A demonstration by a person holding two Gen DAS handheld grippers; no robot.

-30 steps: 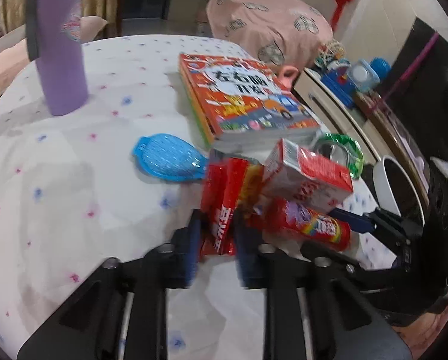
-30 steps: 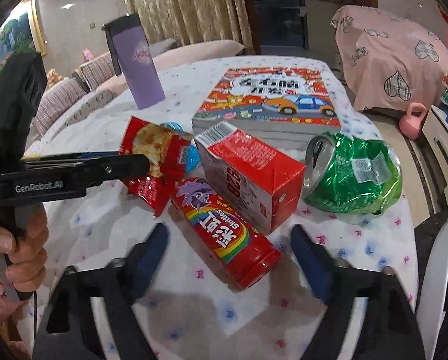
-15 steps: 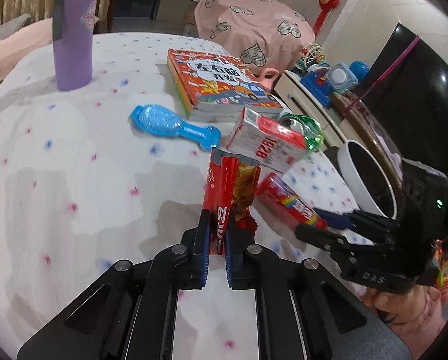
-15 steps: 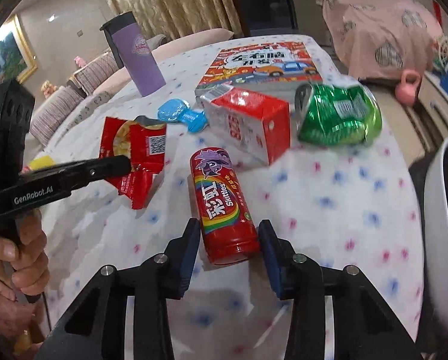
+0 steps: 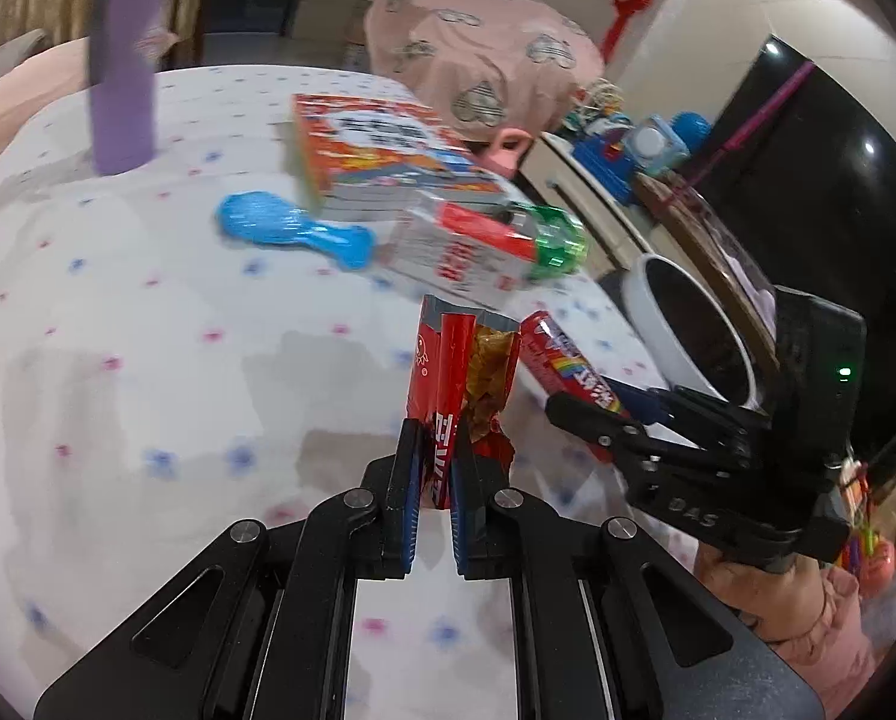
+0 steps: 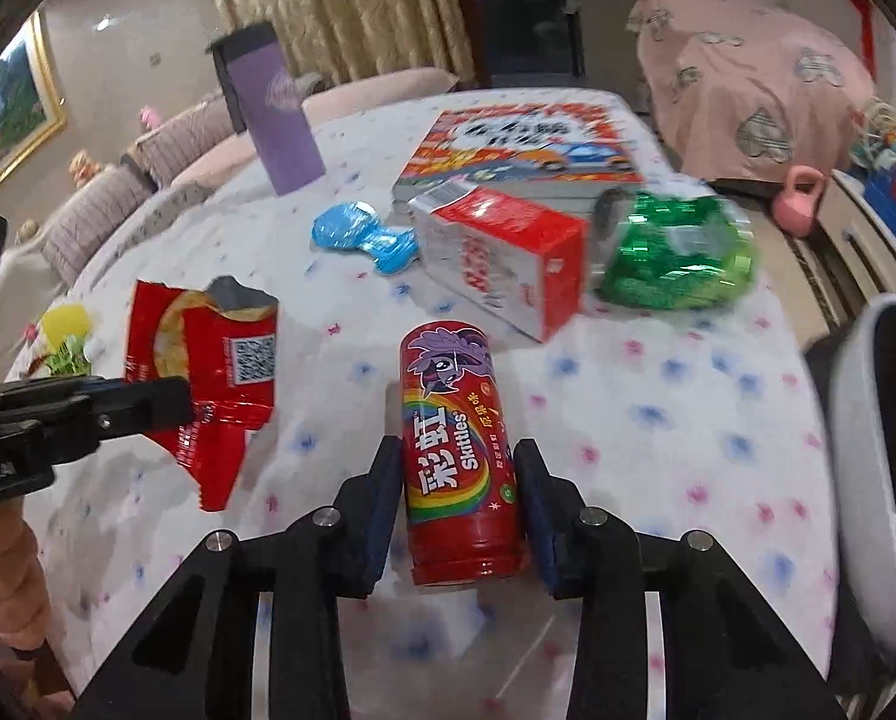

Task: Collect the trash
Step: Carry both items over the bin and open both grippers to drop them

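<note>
A torn red snack wrapper (image 5: pixel 448 360) hangs clear of the table with my left gripper (image 5: pixel 432 438) shut on its lower end; in the right wrist view the wrapper (image 6: pixel 207 372) sticks out of that gripper (image 6: pixel 171 402) at the left. A red Skittles tube (image 6: pixel 454 420) lies lengthwise between the fingers of my right gripper (image 6: pixel 460 456). Its jaws are closing, and the pads touch both sides of the tube. In the left wrist view the tube (image 5: pixel 553 348) sits in that gripper (image 5: pixel 592 414) just right of the wrapper.
On the spotted tablecloth (image 6: pixel 658 420) lie a red carton (image 6: pixel 508 252), a crushed green can (image 6: pixel 676 252) and a blue foil piece (image 6: pixel 357 234). Behind them are a picture book (image 6: pixel 526 144) and a purple bottle (image 6: pixel 279 120). A white bin (image 6: pixel 880 450) stands off the table's right edge.
My left gripper closed on the wrapper and lifted it back from the pile. My right gripper's wide fingers moved in around the Skittles tube and narrowed onto it.
</note>
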